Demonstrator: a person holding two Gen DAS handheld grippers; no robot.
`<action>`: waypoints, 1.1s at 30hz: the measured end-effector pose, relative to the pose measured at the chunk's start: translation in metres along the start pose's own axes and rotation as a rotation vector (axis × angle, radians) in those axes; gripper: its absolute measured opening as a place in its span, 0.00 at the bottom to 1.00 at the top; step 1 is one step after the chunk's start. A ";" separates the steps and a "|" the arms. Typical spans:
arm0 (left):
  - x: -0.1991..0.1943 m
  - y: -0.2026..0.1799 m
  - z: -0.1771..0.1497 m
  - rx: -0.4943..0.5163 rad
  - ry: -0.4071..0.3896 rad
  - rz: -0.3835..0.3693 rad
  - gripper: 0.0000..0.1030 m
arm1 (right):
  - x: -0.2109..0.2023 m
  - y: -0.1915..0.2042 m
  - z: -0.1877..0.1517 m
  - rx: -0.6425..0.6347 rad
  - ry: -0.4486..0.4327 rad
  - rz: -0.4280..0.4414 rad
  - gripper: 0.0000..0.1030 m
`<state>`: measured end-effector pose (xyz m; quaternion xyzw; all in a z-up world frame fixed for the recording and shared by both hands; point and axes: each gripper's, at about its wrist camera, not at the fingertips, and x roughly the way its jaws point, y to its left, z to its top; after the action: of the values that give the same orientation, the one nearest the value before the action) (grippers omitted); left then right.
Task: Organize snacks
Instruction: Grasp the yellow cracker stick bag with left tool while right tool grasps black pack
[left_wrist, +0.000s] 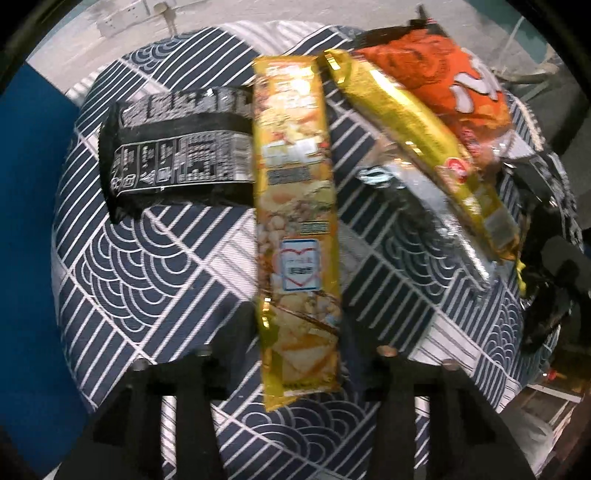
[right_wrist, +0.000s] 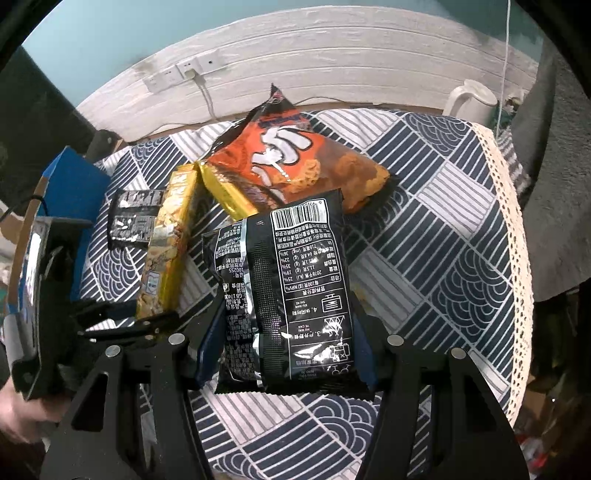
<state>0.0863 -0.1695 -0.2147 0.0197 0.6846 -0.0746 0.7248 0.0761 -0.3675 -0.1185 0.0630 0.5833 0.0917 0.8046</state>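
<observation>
**Snack stock on the patterned cloth**

Nearest your right camera: one black foil bag (right_wrist: 291, 295), glossy, pillow-shaped, crimped at its ends, white print and a barcode facing up. Your right gripper (right_wrist: 286, 363) pinches it at the near end, both blue-faced pads pressed against its sides.

Nearest your left camera: one long yellow bar packet (left_wrist: 299, 229), slim and flat, shiny film printed with nuts and a small heart label. It lies lengthwise between the black fingers (left_wrist: 192, 391) of your left gripper (left_wrist: 295, 373). The jaws stand spread to either side of its near end; the pads do not visibly press it, though the frame is blurred.

Further items, all lying on the tablecloth (left_wrist: 147, 266), a navy and white fabric of stripes and scalloped arcs with a cream lace edge (right_wrist: 517, 236):

- Small black packet (left_wrist: 177, 151), rectangular, matt film with dense white print, its right end tucked under the yellow bar.
- Gold foil packet (left_wrist: 417, 147), long and mirror-bright, lying at a slant just right of the yellow bar.
- Orange crisp bag (right_wrist: 295, 162), large, puffed and creased, big white lettering, resting partly over the gold packet at the back of the group.

Surroundings: blue box (right_wrist: 74, 177) at the cloth's left edge; white kettle (right_wrist: 472, 98) at the far right; white panelled wall with sockets (right_wrist: 181, 72) behind.
</observation>
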 end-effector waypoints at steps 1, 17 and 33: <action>0.003 0.001 0.003 0.001 0.005 0.016 0.67 | 0.001 0.001 -0.001 -0.002 0.001 0.001 0.58; 0.018 -0.031 0.077 0.094 -0.109 0.116 0.69 | 0.016 0.005 -0.001 0.011 0.039 0.014 0.58; -0.026 -0.004 0.021 0.195 -0.208 0.139 0.30 | 0.008 0.017 0.000 0.005 0.012 -0.004 0.58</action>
<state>0.1054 -0.1742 -0.1872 0.1296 0.5925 -0.0918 0.7898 0.0776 -0.3490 -0.1221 0.0632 0.5885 0.0891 0.8011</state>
